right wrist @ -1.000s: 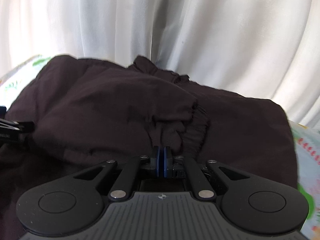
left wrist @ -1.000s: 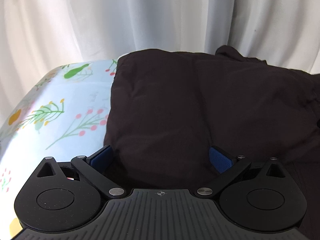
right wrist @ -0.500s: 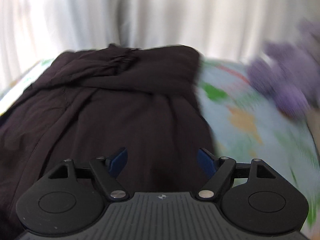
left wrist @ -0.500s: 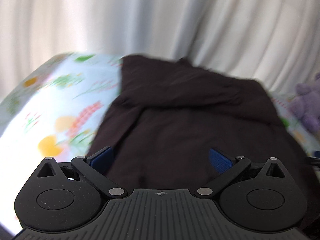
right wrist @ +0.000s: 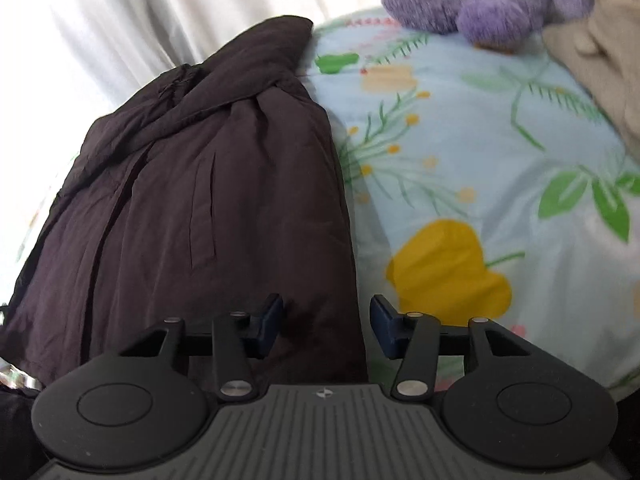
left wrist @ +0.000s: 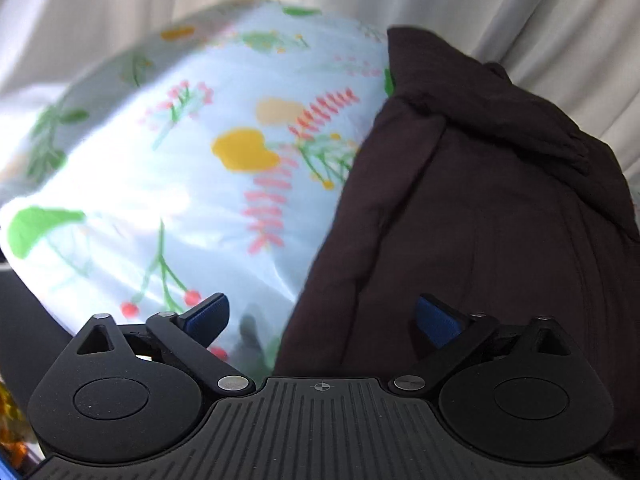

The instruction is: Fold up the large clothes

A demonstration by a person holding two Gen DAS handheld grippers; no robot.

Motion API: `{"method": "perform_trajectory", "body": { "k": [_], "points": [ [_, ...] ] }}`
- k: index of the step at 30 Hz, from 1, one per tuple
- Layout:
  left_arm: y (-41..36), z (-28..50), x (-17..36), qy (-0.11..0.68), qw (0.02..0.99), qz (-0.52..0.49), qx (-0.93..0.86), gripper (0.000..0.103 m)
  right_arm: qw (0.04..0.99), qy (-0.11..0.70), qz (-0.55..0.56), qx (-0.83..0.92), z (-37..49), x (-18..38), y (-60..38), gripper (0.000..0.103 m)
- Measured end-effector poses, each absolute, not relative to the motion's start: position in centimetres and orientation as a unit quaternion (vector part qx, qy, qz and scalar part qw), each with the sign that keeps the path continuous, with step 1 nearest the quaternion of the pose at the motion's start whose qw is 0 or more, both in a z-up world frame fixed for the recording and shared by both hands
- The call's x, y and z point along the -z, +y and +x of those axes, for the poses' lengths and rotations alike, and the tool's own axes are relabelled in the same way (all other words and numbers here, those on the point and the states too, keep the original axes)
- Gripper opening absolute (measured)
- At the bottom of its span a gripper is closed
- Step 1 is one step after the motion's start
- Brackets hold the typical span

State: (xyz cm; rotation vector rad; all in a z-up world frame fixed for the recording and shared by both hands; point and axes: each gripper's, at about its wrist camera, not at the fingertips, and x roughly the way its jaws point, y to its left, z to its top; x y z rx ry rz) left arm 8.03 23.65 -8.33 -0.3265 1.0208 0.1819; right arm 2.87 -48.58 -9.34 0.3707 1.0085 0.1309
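A large dark brown garment (left wrist: 480, 208) lies partly folded on a floral sheet (left wrist: 160, 184), its far end doubled over itself. My left gripper (left wrist: 320, 320) is open and empty, straddling the garment's near left edge. In the right wrist view the same garment (right wrist: 200, 200) fills the left half. My right gripper (right wrist: 326, 320) is open and empty, with the garment's near right edge between its blue pads (right wrist: 270, 316).
A purple plush toy (right wrist: 480, 4) sits at the far right of the bed, next to a beige cloth (right wrist: 600, 60). White curtains (right wrist: 140, 20) hang behind the bed. The floral sheet (right wrist: 480, 200) stretches to the right of the garment.
My right gripper let go of the garment's fold and opened. Both grippers pulled back to the garment's near end, the left to its left edge and the right to its right edge.
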Motion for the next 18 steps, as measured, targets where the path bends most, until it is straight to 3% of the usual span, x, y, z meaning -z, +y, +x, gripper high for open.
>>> {"method": "perform_trajectory", "body": {
  "k": [2,5,7,11,15,18],
  "points": [
    [23.7,7.7,9.1,0.499,0.847,-0.174,-0.066,0.073,0.850,0.485,0.193,-0.065,3.0,9.5,-49.0,0.049],
    [23.8,6.6,9.9,0.504,0.839,-0.199,-0.038,0.072,0.841,0.496,0.205,-0.074,3.1,9.8,-49.1,0.047],
    [23.7,6.2,10.1,0.509,0.838,-0.194,-0.035,0.068,0.835,0.498,0.216,-0.087,3.1,9.9,-49.1,0.036],
    [24.0,5.2,9.7,0.501,0.843,-0.196,-0.022,0.050,0.838,0.486,0.225,-0.108,2.8,9.5,-49.1,0.024],
    [24.3,4.9,8.7,0.489,0.849,-0.202,0.015,0.030,0.830,0.491,0.238,-0.112,2.9,9.8,-49.4,0.026],
    [24.6,4.8,8.5,0.483,0.847,-0.220,0.033,0.032,0.817,0.509,0.243,-0.116,3.5,10.6,-49.3,0.033]
  ]
}}
